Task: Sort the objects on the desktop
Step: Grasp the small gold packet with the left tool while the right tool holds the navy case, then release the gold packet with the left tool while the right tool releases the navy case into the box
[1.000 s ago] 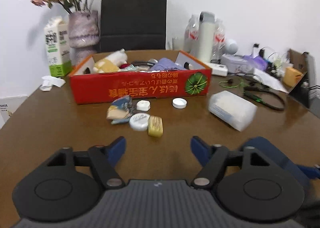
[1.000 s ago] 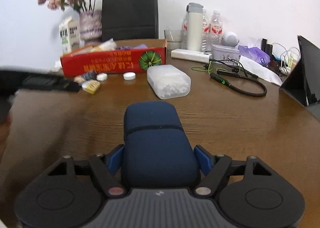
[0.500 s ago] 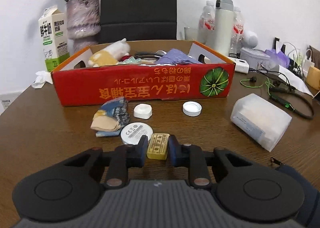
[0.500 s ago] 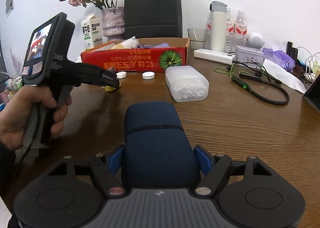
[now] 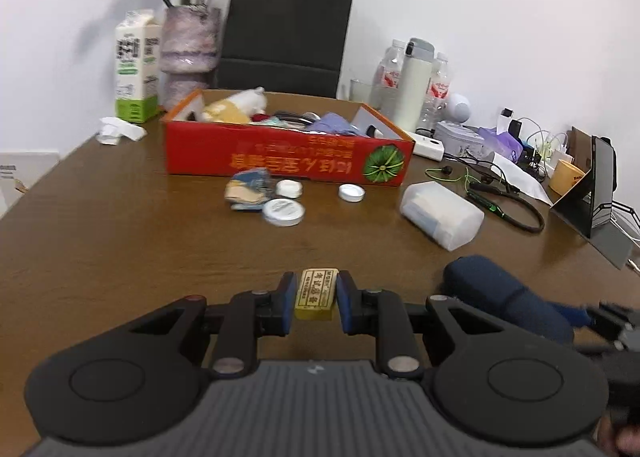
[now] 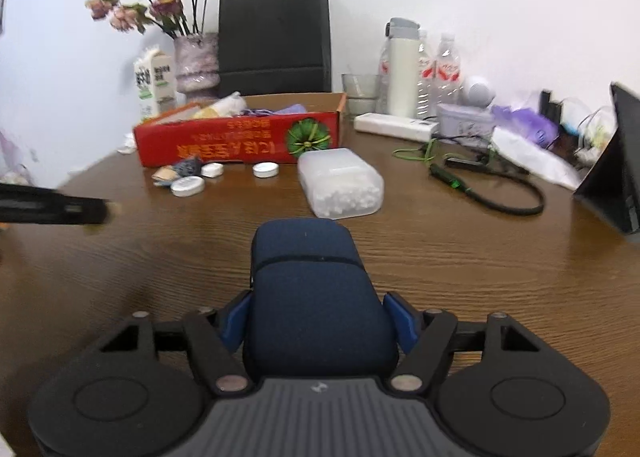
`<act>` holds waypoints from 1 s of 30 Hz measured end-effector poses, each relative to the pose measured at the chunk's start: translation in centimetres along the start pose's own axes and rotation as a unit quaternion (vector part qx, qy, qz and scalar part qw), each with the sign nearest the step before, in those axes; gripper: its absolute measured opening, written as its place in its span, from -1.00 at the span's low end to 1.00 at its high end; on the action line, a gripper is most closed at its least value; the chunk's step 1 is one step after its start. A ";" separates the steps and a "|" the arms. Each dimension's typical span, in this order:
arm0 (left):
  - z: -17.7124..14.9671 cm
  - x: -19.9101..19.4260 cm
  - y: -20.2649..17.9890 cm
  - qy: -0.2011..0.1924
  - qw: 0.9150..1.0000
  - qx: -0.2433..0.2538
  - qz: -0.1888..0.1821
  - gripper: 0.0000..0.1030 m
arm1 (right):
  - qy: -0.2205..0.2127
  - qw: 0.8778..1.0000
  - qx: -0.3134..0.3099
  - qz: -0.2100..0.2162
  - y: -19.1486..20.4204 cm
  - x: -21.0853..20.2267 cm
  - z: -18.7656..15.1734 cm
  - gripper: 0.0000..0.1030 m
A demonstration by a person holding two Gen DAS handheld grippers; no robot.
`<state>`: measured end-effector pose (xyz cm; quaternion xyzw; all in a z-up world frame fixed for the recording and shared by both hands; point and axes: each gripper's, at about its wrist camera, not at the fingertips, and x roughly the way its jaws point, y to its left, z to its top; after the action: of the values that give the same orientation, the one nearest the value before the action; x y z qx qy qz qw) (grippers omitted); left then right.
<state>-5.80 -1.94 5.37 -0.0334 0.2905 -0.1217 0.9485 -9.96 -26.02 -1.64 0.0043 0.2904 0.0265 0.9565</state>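
Here the left gripper [image 5: 316, 295] held a small yellow eraser [image 5: 315, 294] above the wooden table [image 5: 120, 225], its blue pads pressed on both sides.

The right gripper [image 6: 316, 317] had its jaws closing in on a navy zip case [image 6: 312, 289] that lay between them on the table; whether the pads pressed on it could not be told. In the left wrist view, the red cardboard box [image 5: 288, 161] sat at twelve o'clock, with a white round tin [image 5: 283, 212], two white caps and a crumpled wrapper [image 5: 246, 195] just before it. A frosted plastic box [image 5: 440, 215] lay at one o'clock, the case at three o'clock.
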 end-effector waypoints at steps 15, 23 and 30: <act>1.8 -3.0 4.3 -0.016 0.997 0.004 -0.078 -0.57 | -0.072 0.996 0.054 -0.010 3.9 -5.3 3.7 0.29; 14.3 1.8 8.6 -0.059 0.997 0.010 -0.058 -0.57 | -0.091 0.992 0.072 0.039 2.1 -0.2 15.2 0.29; 22.4 16.8 12.0 0.050 0.998 -0.027 0.003 -0.57 | 0.031 0.995 0.075 0.049 2.1 15.0 25.8 0.29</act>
<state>22.72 5.34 13.23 -0.0517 0.3410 -0.1125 0.9319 16.71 -22.98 11.58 0.0898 0.3206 0.0520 0.9415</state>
